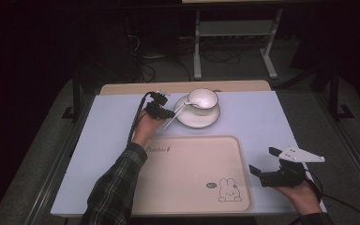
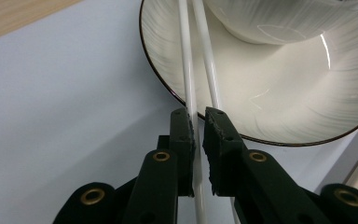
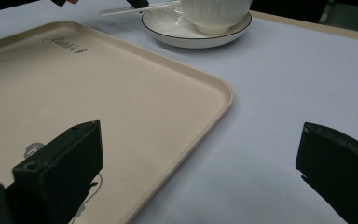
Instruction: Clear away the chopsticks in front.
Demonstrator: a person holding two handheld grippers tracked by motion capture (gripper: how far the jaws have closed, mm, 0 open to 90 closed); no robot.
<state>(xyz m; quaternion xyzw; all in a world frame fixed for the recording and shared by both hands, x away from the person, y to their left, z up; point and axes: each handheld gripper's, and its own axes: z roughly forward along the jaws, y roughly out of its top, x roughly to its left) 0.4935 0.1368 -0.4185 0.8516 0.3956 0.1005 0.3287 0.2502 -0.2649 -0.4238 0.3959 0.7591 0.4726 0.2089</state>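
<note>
pair of thin white chopsticks (image 2: 200,60) lies across the left rim of the white ribbed saucer (image 2: 279,102), tips in toward the white ribbed bowl (image 1: 202,98) standing on it, at the far middle of the pale bench (image 1: 108,122). left claw (image 2: 198,122) is clenched on one chopstick at its near end, the other stick just beside the jaws. right claw (image 1: 260,162) is released, jaws wide apart, hovering at the near right, just beside the beige rabbit-print plastic tray (image 1: 192,178).
</note>
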